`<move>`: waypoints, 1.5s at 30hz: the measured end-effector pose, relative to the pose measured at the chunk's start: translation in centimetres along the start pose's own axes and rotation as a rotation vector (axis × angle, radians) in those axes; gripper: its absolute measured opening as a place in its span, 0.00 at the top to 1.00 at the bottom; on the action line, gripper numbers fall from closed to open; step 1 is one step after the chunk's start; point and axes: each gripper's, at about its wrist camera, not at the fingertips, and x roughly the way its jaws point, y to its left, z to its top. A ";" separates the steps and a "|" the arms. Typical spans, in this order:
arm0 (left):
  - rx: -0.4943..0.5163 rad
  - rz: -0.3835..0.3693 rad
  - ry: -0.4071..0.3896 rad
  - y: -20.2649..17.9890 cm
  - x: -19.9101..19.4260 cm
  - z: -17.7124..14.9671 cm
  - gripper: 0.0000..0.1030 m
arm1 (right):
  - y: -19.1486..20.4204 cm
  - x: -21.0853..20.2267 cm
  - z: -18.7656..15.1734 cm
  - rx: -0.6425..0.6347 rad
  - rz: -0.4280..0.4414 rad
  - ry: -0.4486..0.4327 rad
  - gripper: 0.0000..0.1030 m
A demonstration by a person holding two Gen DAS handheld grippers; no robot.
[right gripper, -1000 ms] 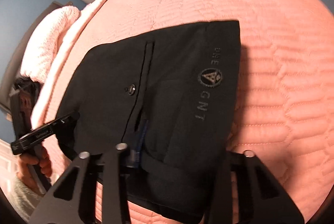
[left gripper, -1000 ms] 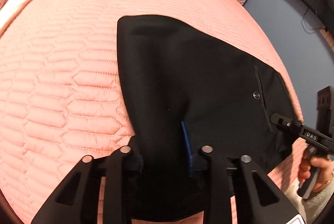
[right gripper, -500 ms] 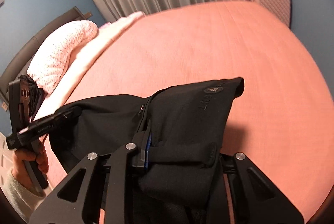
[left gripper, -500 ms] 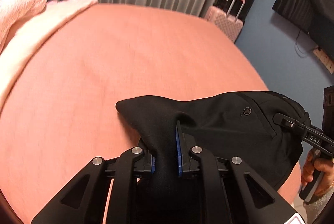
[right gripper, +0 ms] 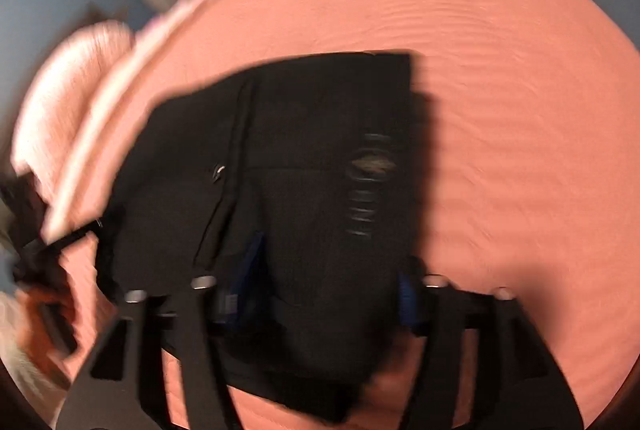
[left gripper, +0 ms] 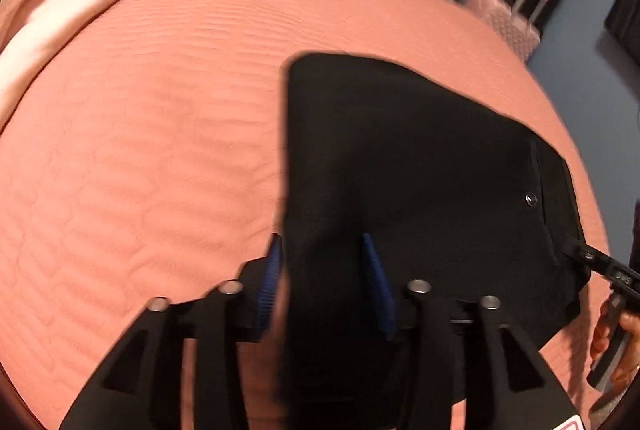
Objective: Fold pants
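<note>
Black pants (left gripper: 408,165) lying folded on the coral bedspread (left gripper: 160,133), near edge at 6 o'clock between both spread-wide grippers — left gripper (left gripper: 320,270), right gripper (right gripper: 328,270) — risk: snagging cloth on withdrawal, undoing the fold.

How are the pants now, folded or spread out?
Folded. The pants lie on the bed as a compact block with straight edges; the button and the logo face up. No legs extend.
</note>
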 end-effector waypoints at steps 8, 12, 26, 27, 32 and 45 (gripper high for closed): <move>0.064 0.093 -0.145 -0.7 -6.3 0.9 0.55 | 4.4 -5.8 1.0 -0.110 0.044 -0.115 0.45; 0.148 0.080 -0.092 -5.3 -3.0 1.2 0.32 | 8.3 1.2 1.6 -0.204 0.054 0.004 0.45; 0.004 0.072 0.015 -2.4 3.1 9.2 0.32 | 1.9 2.2 6.9 -0.030 -0.087 0.001 0.13; -0.030 0.040 0.050 -1.6 4.3 9.6 0.32 | 1.0 3.1 7.0 0.006 -0.055 0.025 0.13; -0.117 -0.073 0.127 0.4 8.5 10.3 0.26 | 1.2 6.9 7.0 -0.005 0.010 0.069 0.40; 0.022 0.172 0.055 -0.1 8.2 11.9 0.56 | 3.6 6.6 8.4 -0.115 -0.145 0.013 0.63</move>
